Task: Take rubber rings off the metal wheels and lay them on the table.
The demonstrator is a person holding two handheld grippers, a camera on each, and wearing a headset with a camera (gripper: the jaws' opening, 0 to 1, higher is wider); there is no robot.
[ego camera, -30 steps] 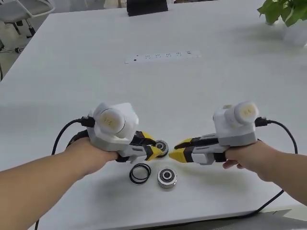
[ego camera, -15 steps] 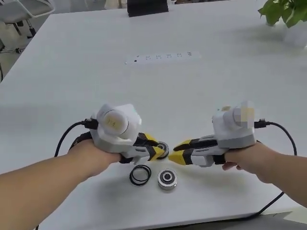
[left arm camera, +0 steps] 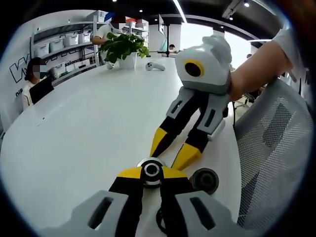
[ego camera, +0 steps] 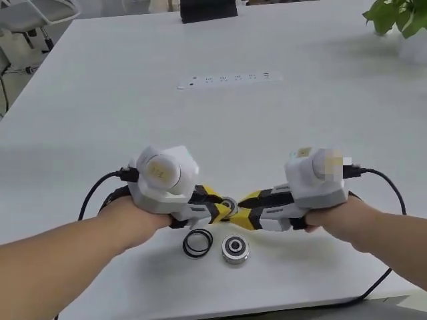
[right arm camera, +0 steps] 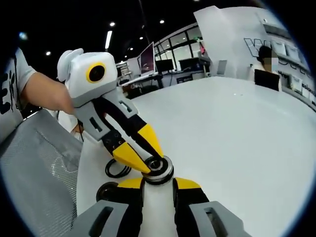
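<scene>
My left gripper (ego camera: 225, 207) is shut on a small metal wheel (ego camera: 231, 203) with a dark band round its rim, held just above the white table (ego camera: 267, 133). In the left gripper view the wheel (left arm camera: 151, 169) sits between the yellow tips. My right gripper (ego camera: 241, 208) faces it from the right, jaws open, tips right at the wheel (right arm camera: 158, 170). A second metal wheel (ego camera: 235, 247) lies on the table below them. Beside it lie loose black rubber rings (ego camera: 197, 241).
A white power strip (ego camera: 230, 79) lies at mid-table and a green plant (ego camera: 393, 17) stands at the far right corner. Black cables (ego camera: 90, 193) trail from both grippers. The table's front edge runs close below the wheel and rings. A mesh chair (left arm camera: 276, 148) stands behind.
My right gripper has moved left, closing the gap until its open tips meet the wheel held by my left gripper. The rings and the second wheel lie as before.
</scene>
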